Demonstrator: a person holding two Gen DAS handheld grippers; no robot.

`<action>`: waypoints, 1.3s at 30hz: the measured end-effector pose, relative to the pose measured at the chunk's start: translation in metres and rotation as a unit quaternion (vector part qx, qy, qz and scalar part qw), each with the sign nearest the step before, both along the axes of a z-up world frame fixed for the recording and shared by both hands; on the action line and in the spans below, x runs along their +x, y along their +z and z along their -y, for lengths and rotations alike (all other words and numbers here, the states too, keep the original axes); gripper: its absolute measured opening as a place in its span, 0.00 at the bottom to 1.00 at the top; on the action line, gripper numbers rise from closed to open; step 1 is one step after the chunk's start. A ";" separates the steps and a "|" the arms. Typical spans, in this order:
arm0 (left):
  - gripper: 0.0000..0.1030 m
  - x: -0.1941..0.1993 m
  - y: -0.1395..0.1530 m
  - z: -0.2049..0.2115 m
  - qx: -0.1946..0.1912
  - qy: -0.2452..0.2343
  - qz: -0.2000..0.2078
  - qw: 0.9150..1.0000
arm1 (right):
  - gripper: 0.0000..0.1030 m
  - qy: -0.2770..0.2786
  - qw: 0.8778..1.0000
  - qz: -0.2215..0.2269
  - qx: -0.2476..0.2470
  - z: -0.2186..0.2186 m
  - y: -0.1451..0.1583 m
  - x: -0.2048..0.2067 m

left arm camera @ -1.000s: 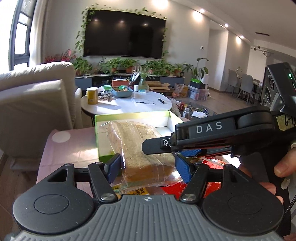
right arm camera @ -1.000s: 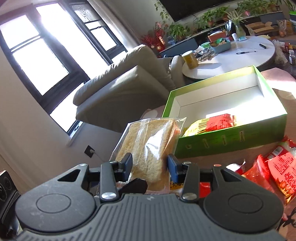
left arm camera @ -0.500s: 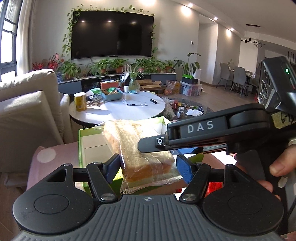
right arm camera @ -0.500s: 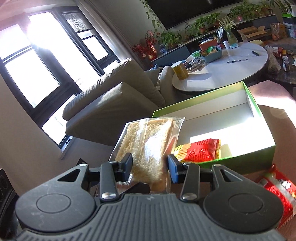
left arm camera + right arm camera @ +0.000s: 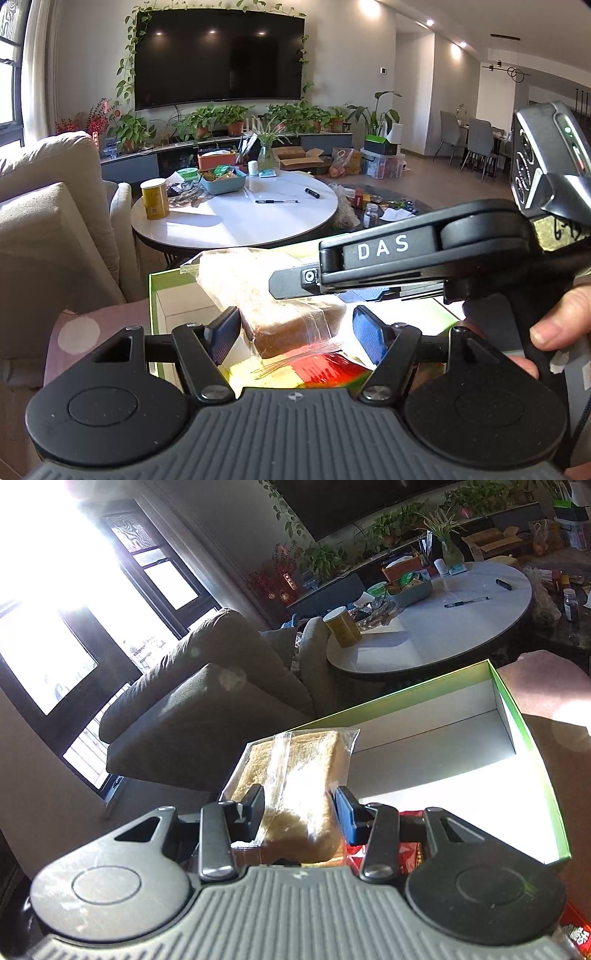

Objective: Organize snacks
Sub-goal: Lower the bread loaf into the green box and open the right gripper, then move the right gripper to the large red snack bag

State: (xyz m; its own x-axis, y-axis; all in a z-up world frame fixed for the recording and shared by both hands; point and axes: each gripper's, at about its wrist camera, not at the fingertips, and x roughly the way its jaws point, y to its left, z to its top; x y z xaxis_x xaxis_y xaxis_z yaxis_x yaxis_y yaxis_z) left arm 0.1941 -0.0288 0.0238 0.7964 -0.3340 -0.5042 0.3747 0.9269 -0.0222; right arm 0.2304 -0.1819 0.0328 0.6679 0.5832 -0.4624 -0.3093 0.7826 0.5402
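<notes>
Right, nearest first.
Right gripper (image 5: 300,808): I have it pinching the wrapped bread (image 5: 295,786), a pad against each side of the loaf at lower centre of the right view.
Left gripper (image 5: 293,328): half spread around the same loaf's other end (image 5: 273,306); the left pad looks to be on the wrap, while the right pad stands clear, so I judge this one is steadying, not gripping.
Bread's place: held up over the near left corner of the green box (image 5: 532,746), not yet resting in it.
Box contents: a red packet (image 5: 325,365) lies below the loaf, and the white floor further right is bare.
Risk: slick wrap and soft crumb; squeezing harder would crush the slice, and a looser hold could let it slip and land on the red packet or the box wall.
Only the left view shows: my fingers (image 5: 557,325) on the right handle at right edge, and the round table (image 5: 236,218) with the yellow can (image 5: 155,199) beyond.
Only the right view shows: the box's full open length, and the bright window (image 5: 55,627) at upper left.
</notes>
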 end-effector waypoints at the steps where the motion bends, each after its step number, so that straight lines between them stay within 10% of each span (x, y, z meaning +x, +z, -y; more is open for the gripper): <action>1: 0.62 0.004 -0.001 -0.001 0.002 0.001 0.000 1.000 | 0.47 0.000 1.000 -0.002 0.001 -0.001 -0.001 0.003; 20: 0.63 0.046 -0.036 -0.026 0.025 0.033 -0.024 0.999 | 0.48 0.018 0.999 -0.031 -0.021 -0.032 -0.029 0.049; 39: 0.73 -0.021 -0.016 -0.028 0.012 0.057 -0.009 0.998 | 0.49 0.041 0.998 0.013 -0.047 0.000 -0.005 -0.016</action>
State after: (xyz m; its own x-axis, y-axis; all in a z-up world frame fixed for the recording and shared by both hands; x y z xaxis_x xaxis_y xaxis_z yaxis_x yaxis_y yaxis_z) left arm 0.1730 -0.0005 0.0079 0.8191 -0.2301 -0.5255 0.2669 0.9637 -0.0058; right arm 0.2148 -0.1821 0.0277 0.6322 0.5908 -0.5013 -0.3871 0.8013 0.4562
